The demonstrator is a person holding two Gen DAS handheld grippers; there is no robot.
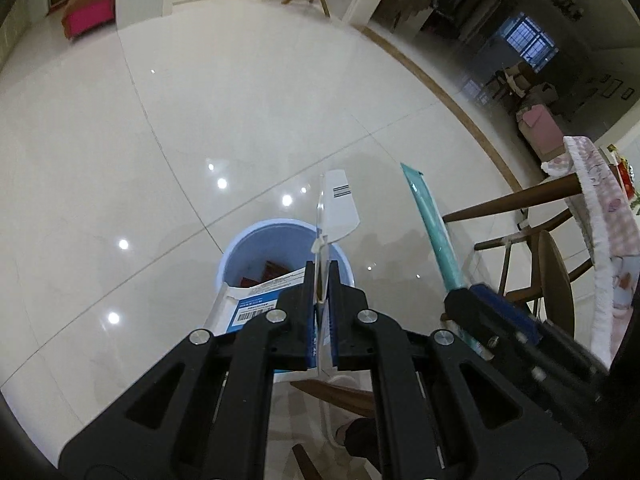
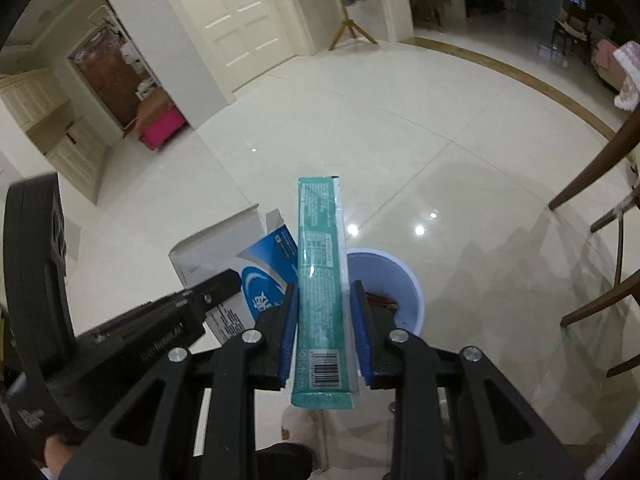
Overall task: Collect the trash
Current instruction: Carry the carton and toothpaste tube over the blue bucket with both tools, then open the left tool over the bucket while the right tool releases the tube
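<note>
My left gripper (image 1: 322, 270) is shut on a flattened white and blue carton (image 1: 339, 207), seen edge-on, with its flap sticking out past the fingertips. It hangs over the near rim of a pale blue bin (image 1: 256, 246) on the floor, which holds some dark red scraps. My right gripper (image 2: 325, 287) is shut on a long teal packet (image 2: 320, 256) that points forward above the same bin (image 2: 394, 276). In the right wrist view the left gripper (image 2: 208, 292) and its carton (image 2: 262, 272) are just to the left. In the left wrist view the right gripper (image 1: 466, 300) and teal packet (image 1: 434, 232) are on the right.
Glossy cream floor tiles (image 1: 200, 120) spread around the bin. Wooden chair legs (image 1: 516, 196) and a table with a pink cloth (image 1: 608, 208) stand at the right. A person's foot (image 2: 288, 456) is below the grippers. A pink box (image 2: 162, 130) and a white door (image 2: 240, 20) are far off.
</note>
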